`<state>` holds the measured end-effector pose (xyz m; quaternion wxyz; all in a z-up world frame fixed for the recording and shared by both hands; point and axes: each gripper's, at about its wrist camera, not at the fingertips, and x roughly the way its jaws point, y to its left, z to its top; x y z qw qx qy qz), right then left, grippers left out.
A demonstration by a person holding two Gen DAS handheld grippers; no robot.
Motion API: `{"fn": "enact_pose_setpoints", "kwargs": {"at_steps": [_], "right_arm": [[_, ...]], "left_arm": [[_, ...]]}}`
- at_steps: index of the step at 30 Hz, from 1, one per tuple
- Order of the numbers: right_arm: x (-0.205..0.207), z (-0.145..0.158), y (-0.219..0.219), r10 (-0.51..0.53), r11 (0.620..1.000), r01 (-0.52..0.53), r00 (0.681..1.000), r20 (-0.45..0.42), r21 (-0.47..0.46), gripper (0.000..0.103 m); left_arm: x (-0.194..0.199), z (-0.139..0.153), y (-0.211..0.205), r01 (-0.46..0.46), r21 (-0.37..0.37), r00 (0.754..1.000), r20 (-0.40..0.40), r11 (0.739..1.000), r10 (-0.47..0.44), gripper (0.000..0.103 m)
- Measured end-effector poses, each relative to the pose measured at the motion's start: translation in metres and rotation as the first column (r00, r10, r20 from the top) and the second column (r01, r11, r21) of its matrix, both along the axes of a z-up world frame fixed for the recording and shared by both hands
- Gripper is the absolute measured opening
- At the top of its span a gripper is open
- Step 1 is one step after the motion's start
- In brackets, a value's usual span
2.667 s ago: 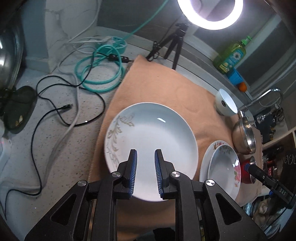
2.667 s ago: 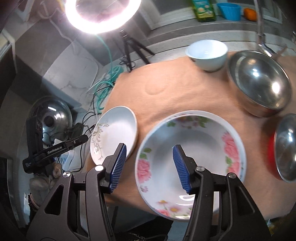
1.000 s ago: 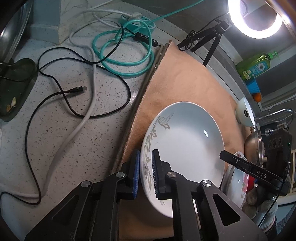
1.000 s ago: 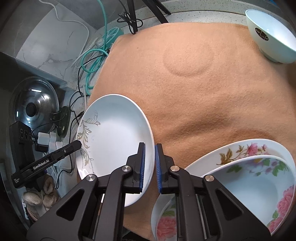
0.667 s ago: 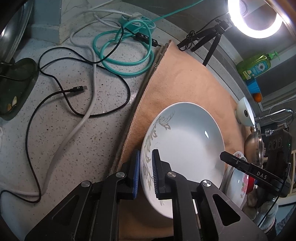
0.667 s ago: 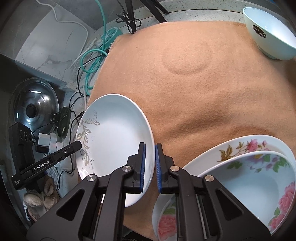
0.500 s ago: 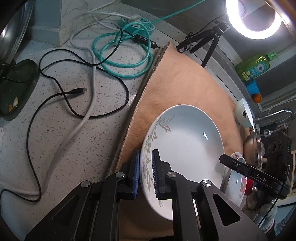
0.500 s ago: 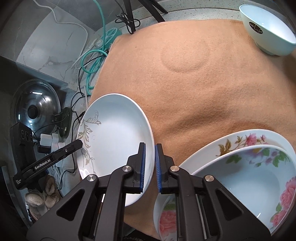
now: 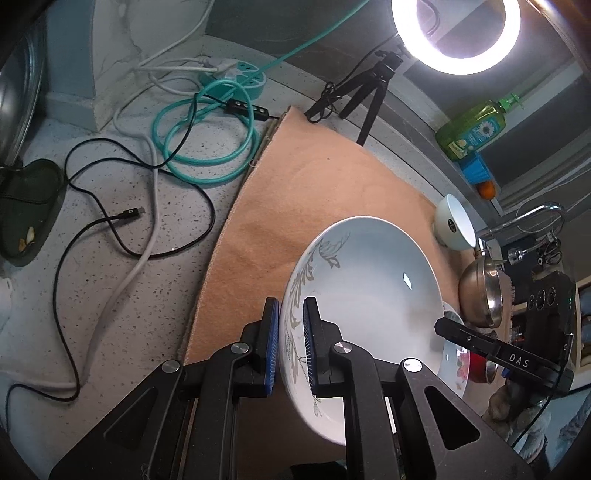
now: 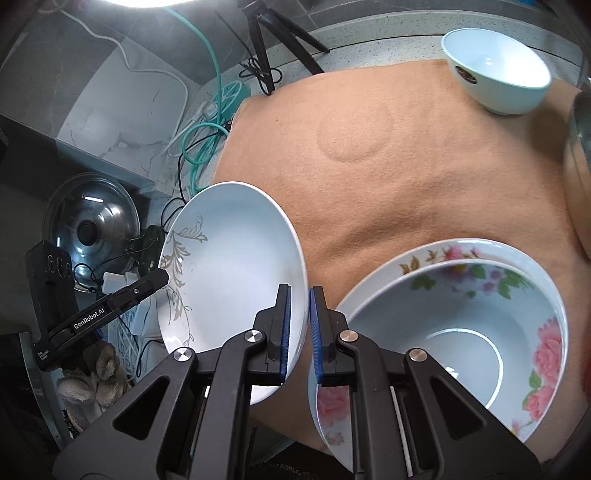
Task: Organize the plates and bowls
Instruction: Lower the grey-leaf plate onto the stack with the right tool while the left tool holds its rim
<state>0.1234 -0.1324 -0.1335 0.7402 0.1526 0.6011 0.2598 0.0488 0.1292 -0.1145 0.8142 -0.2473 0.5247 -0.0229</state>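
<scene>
1. Altogether, two grippers work on one plate: the left gripper (image 9: 290, 341) and the right gripper (image 10: 300, 325) each clamp the rim of the white leaf-patterned plate (image 9: 369, 288), one on either side; the rim sits pinched between the blue pads of each.
2. That plate is tilted and off the peach cloth (image 10: 406, 177), its hollow face turned toward the right gripper's camera; from the left gripper it spreads ahead and to the right, from the right gripper ahead and to the left.
3. Two rose-patterned dishes lie stacked just right of the right gripper: a deep floral bowl (image 10: 461, 343) nested in a wider floral plate (image 10: 424, 254); both rest on the cloth.
4. One small white bowl (image 10: 498, 74) stands well ahead of the right gripper, at the far right of the cloth; one steel bowl (image 9: 480, 291) sits right of the held plate in the left view.
5. Both grippers point steeply downward; a gloved hand (image 10: 92, 384) shows below the left gripper's body in the right view.
6. Left of the left gripper, on the speckled counter (image 9: 110, 288), lie one coiled teal cable (image 9: 207, 147), one black cable (image 9: 122, 218) and one white one; one ring light (image 9: 456, 35) glows far ahead.
</scene>
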Motion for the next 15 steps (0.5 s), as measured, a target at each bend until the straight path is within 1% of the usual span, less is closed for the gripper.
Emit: {"fn": "enact_pose_setpoints", "kwargs": {"at_steps": [9,15], "right_arm": [[-0.02,0.013,-0.048,-0.078,0.997,0.078,0.997,0.006,0.016,0.01],[-0.034,0.014,-0.086,-0.151,0.988,0.151,0.989,-0.003,0.016,0.01]], "left_arm": [[0.009,0.012,-0.041,0.095,-0.007,0.995,0.029,0.995,-0.095,0.011],[0.015,0.011,-0.075,0.174,-0.011,0.984,0.025,0.985,-0.174,0.011]]}}
